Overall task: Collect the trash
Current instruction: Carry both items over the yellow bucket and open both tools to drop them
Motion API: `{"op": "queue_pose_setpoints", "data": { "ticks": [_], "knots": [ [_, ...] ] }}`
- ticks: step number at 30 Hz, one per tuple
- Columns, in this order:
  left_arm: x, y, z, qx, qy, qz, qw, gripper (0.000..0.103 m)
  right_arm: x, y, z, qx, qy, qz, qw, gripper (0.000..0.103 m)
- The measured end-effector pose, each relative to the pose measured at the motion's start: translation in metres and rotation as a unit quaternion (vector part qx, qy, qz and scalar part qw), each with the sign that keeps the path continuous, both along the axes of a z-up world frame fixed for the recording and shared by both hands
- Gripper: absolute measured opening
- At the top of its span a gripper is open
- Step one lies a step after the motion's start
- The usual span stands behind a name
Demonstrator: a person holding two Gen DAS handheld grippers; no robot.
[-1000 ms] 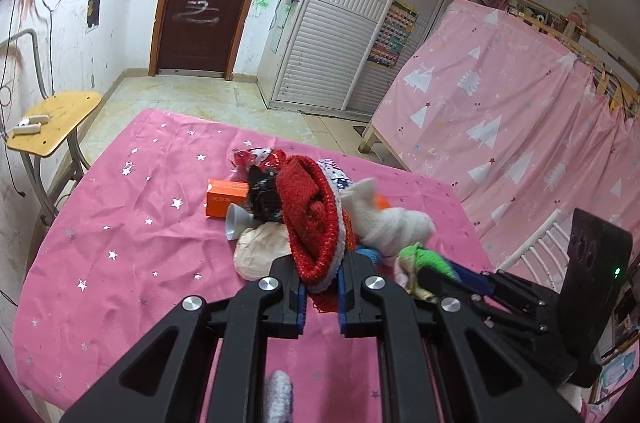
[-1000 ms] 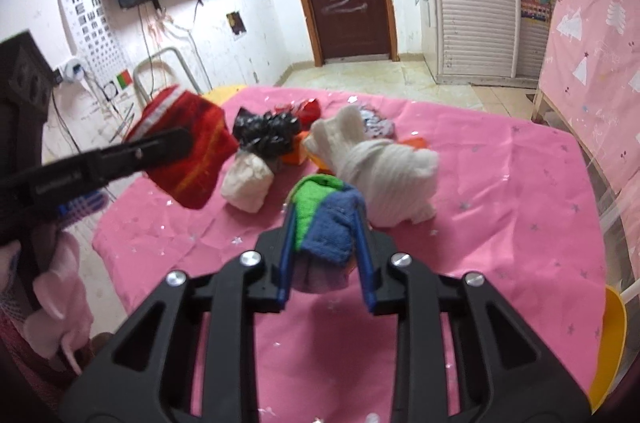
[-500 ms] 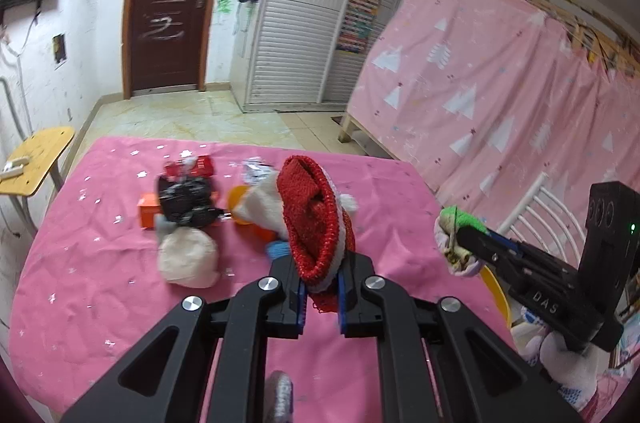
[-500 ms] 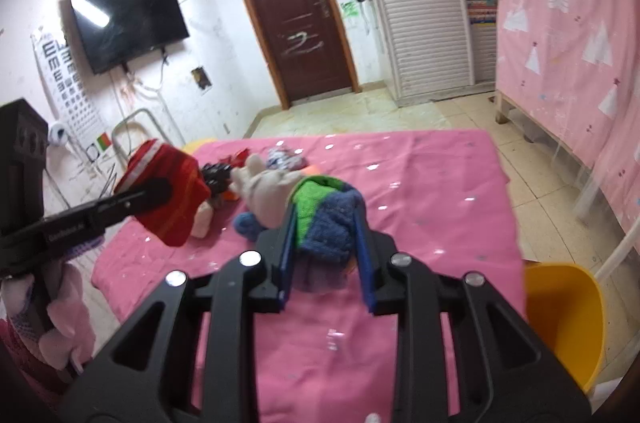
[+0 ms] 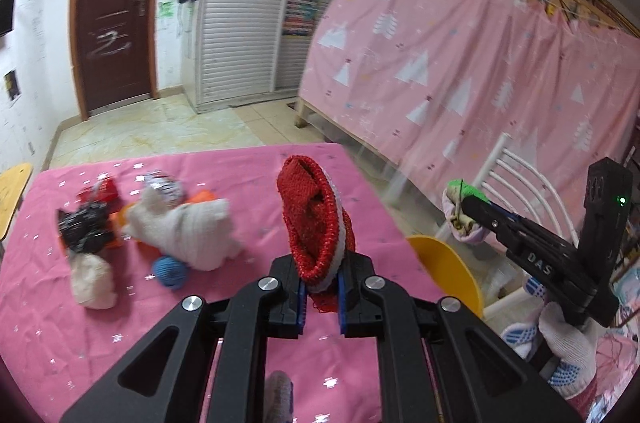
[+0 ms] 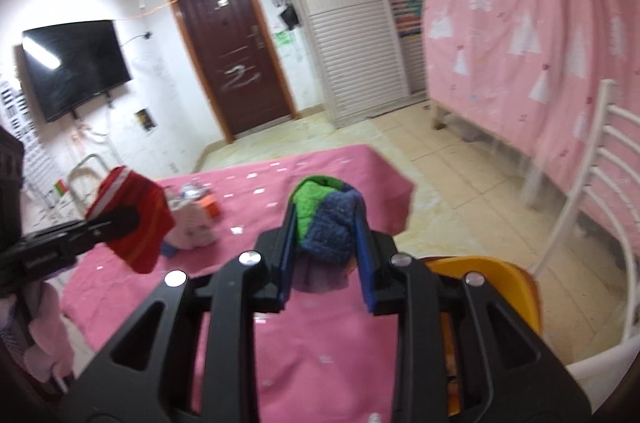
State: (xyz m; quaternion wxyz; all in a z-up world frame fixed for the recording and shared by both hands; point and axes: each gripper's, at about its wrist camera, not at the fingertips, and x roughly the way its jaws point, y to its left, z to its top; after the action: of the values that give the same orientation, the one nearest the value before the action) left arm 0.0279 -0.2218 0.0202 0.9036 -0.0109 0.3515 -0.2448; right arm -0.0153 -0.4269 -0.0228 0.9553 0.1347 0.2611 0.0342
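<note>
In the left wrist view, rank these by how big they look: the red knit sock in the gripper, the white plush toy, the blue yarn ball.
1. red knit sock, though being nearest the camera inflates it
2. white plush toy, close in apparent size to the sock
3. blue yarn ball, clearly smallest

my left gripper (image 5: 320,297) points forward and down, its blue-padded jaws pinched tight on a red knitted sock with a white band (image 5: 316,223). my right gripper (image 6: 326,263) tilts down too, jaws clamped around a bundled green and blue knitted sock (image 6: 328,219). my white dotted work glove (image 5: 560,343) wraps the right gripper's handle.
</note>
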Motion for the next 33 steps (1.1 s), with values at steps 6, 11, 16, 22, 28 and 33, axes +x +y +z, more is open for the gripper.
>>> {"op": "queue_pose_setpoints", "data": {
  "ticks": [6, 11, 16, 22, 28, 33],
  "knots": [
    [-0.002, -0.045, 0.0, 0.009, 0.004, -0.042, 0.9991, 0.003, -0.003, -0.035, -0.011, -0.003, 0.011, -0.046, 0.999, 0.026],
    [-0.007, -0.086, -0.002, 0.017, 0.007, -0.082, 0.9964, 0.003, -0.001, -0.051, -0.024, -0.012, 0.031, -0.069, 0.997, 0.026],
    [-0.006, -0.118, -0.011, 0.024, 0.02, -0.111, 0.9934, 0.003, 0.0, -0.072, -0.041, -0.005, 0.054, -0.086, 0.995, 0.034],
    [0.002, -0.146, -0.028, 0.026, 0.045, -0.13, 0.9901, 0.003, -0.005, -0.087, -0.042, 0.009, 0.053, -0.106, 0.993, 0.052],
    [0.007, -0.168, -0.044, 0.004, 0.071, -0.163, 0.9841, 0.004, -0.014, -0.104, -0.036, 0.023, 0.033, -0.132, 0.99, 0.052],
    [0.008, -0.178, -0.052, -0.001, 0.077, -0.168, 0.9827, 0.016, -0.018, -0.108, -0.033, 0.028, 0.022, -0.138, 0.99, 0.053]
  ]
}}
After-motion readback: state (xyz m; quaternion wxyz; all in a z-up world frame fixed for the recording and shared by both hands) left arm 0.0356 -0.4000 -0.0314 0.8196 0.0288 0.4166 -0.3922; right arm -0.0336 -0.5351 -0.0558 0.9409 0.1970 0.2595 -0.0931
